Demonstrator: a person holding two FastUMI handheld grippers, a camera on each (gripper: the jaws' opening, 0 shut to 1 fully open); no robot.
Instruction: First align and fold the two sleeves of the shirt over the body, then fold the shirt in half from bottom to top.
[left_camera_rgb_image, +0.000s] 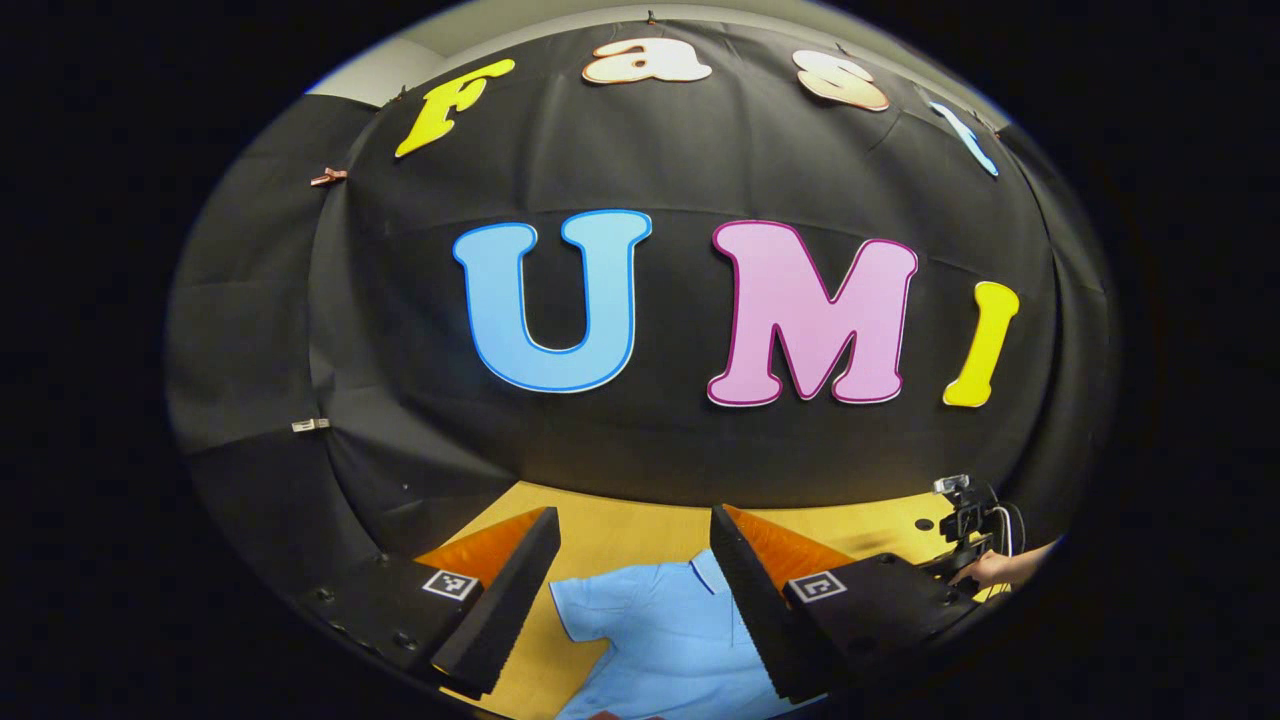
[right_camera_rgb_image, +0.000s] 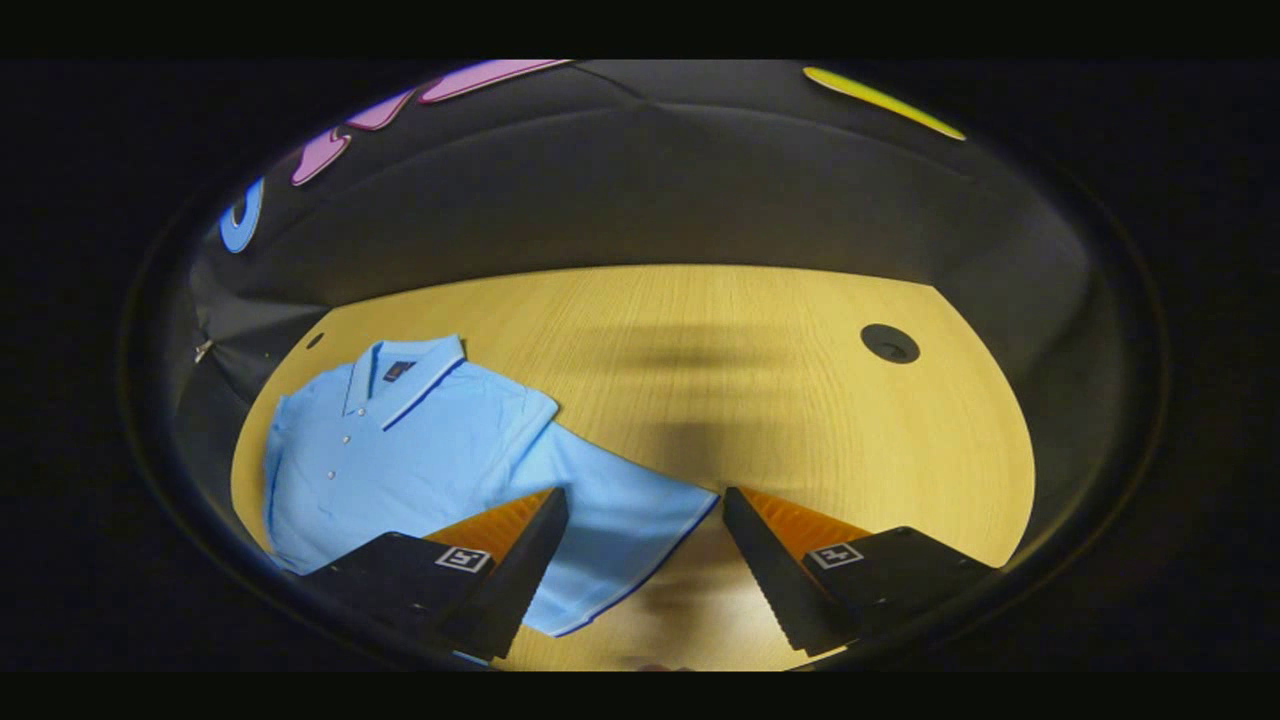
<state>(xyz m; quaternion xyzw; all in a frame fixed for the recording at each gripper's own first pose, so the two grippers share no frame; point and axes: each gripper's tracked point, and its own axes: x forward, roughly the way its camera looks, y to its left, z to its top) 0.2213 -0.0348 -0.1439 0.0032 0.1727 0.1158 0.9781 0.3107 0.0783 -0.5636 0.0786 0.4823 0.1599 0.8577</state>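
Both tools hang above a wooden table (right_camera_rgb_image: 800, 400), fingers spread wide and holding nothing: the right gripper (right_camera_rgb_image: 645, 560) over the spread sleeve (right_camera_rgb_image: 610, 520) of a light-blue polo shirt (right_camera_rgb_image: 400, 450), the left gripper (left_camera_rgb_image: 635, 600) over the shirt's collar end in the left gripper view. The shirt lies flat, front up, toward the table's left in the right gripper view; no fold looks begun. Next comes lowering onto that sleeve's hem to carry it across the body. Farther off, a hand (left_camera_rgb_image: 1000, 568) holds the other tool.
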